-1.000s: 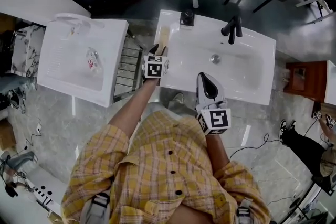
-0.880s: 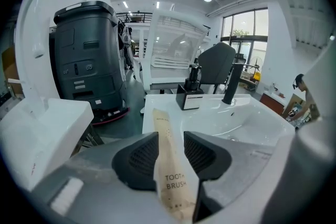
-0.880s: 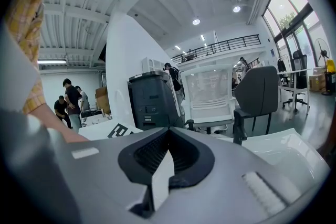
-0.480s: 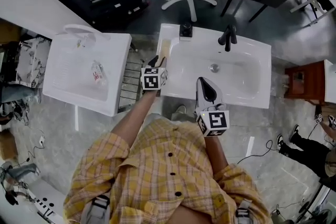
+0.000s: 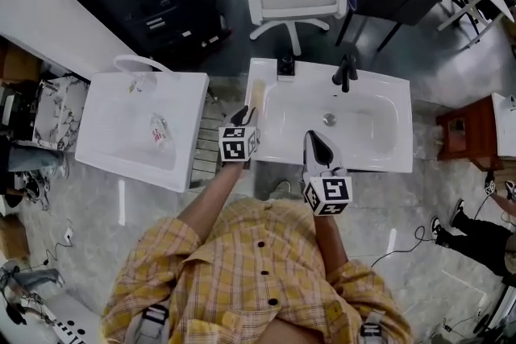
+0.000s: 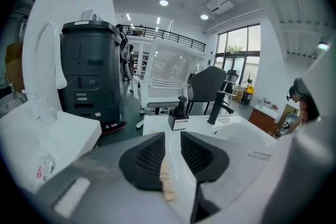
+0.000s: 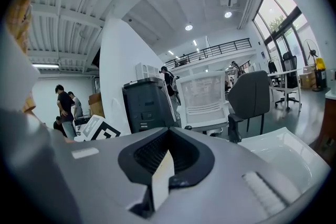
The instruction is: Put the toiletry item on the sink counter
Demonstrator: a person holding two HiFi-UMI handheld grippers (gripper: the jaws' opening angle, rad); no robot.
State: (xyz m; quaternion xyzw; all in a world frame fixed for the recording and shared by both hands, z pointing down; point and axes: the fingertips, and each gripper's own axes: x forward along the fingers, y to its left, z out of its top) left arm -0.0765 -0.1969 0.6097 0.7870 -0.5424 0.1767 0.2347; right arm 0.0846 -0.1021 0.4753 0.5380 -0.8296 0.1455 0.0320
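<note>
While flat tan packet [image 5: 257, 93] lies on glossy counter [image 5: 363, 163], left hand-held gripper [image 5: 243, 112] narrowing, empty; right hand-held gripper [image 5: 315, 138] closed.

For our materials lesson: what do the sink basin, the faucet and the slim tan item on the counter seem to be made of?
Sink basin: likely glazed ceramic; white, smooth, glossy.
Faucet: probably matte black coated metal; dark, no shine.
Tan item: perhaps paper or card wrapping; flat, dull, printed lettering; unsure.
</note>
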